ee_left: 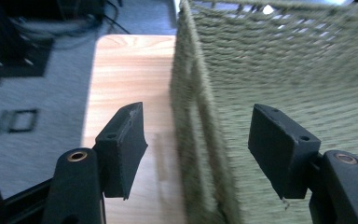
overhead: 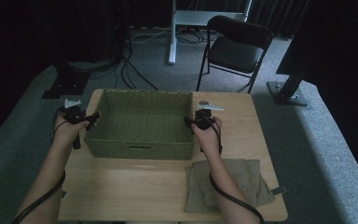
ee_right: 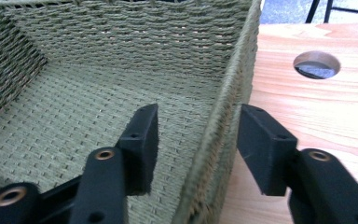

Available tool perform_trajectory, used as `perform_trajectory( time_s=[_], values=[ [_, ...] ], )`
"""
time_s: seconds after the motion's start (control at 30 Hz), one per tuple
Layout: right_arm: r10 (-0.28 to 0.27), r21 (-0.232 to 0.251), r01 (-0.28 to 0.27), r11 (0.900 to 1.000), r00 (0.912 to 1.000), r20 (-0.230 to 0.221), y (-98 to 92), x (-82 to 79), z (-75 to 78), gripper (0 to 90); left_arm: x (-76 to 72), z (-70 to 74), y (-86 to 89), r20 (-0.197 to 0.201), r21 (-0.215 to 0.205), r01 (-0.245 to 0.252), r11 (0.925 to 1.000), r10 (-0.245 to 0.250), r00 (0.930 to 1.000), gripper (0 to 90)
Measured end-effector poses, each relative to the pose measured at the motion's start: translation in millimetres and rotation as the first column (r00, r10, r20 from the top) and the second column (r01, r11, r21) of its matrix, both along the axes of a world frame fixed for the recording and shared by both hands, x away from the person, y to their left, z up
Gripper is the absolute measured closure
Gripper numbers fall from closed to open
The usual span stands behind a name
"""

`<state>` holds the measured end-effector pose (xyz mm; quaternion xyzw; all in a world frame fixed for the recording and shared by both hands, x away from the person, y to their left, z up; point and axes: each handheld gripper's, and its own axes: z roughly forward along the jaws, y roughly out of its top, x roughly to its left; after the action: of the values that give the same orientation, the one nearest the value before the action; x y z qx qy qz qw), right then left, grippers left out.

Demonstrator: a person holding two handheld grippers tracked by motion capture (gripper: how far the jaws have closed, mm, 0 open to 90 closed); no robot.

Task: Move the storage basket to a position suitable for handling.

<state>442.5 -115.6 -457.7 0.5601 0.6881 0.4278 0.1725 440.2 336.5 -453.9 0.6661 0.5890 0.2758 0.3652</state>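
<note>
An empty green woven basket (overhead: 140,148) stands at the back middle of the wooden table (overhead: 130,186). At the basket's left end, my left gripper (overhead: 93,120) is open. In the left gripper view the basket wall (ee_left: 191,93) stands between the jaws of the left gripper (ee_left: 196,111) with a gap on each side. My right gripper (overhead: 187,122) is at the basket's right end, also open. In the right gripper view the right gripper (ee_right: 199,111) straddles the basket wall (ee_right: 233,84), one jaw inside and one outside, and the pads do not press on it.
A folded khaki cloth (overhead: 223,184) lies at the table's front right, under my right forearm. A round cable hole (ee_right: 317,64) is in the tabletop right of the basket. A black folding chair (overhead: 235,46) and floor cables (overhead: 135,74) lie beyond the far edge.
</note>
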Motion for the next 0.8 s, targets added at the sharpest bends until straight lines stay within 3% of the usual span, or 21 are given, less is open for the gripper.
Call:
perform_trajectory(
  time_s=[0.13,0.2,0.23,0.33,0.4,0.47,0.5,0.57,0.63,0.8],
  values=[
    [-0.052,-0.006,0.052,0.999,0.9984,-0.022,7.4,5.1,-5.3,54.2,6.2,-10.3,-2.5,-0.019,-0.009,0.003,1.0000,-0.003,0.9998,40.5],
    [-0.072,-0.036,0.070,0.997,0.9969,-0.034,9.4,5.7,-6.8,58.0,6.8,-13.3,-4.9,-0.027,0.004,0.005,1.0000,-0.005,0.9996,44.8],
    [-0.075,-0.028,0.074,0.997,0.9964,-0.040,10.0,6.0,-7.0,61.5,6.9,-14.2,-5.9,-0.025,0.021,0.012,0.9997,-0.011,0.9996,45.8],
    [-0.103,-0.028,0.101,0.994,0.9933,-0.052,11.5,6.2,-6.4,66.9,7.8,-16.5,-8.6,-0.032,0.036,0.006,0.9993,-0.005,0.9995,56.2],
    [-0.119,-0.020,0.118,0.993,0.9907,-0.065,10.9,6.8,-6.0,69.6,8.7,-17.3,-10.1,-0.040,0.024,-0.001,0.9997,0.002,0.9992,65.5],
    [-0.132,-0.019,0.131,0.991,0.9888,-0.071,11.3,6.9,-5.8,72.2,8.7,-18.1,-12.4,-0.041,0.028,0.011,0.9995,-0.009,0.9991,68.0],
    [-0.151,-0.031,0.149,0.988,0.9861,-0.071,13.0,6.9,-5.3,73.7,8.4,-17.7,-14.0,-0.040,0.052,0.025,0.9983,-0.023,0.9990,74.8],
    [-0.161,-0.064,0.157,0.985,0.9853,-0.057,16.3,6.9,-5.5,74.7,8.0,-16.8,-16.6,-0.040,0.080,0.031,0.9963,-0.028,0.9988,76.3],
    [-0.165,-0.079,0.161,0.984,0.9849,-0.051,17.2,7.0,-5.6,75.2,7.8,-16.4,-17.3,-0.044,0.078,0.035,0.9963,-0.032,0.9985,78.4],
    [-0.180,-0.090,0.176,0.980,0.9832,-0.032,17.6,9.9,-6.6,76.5,7.0,-17.7,-17.3,-0.035,0.027,0.015,0.9995,-0.014,0.9993,79.0]
  ],
)
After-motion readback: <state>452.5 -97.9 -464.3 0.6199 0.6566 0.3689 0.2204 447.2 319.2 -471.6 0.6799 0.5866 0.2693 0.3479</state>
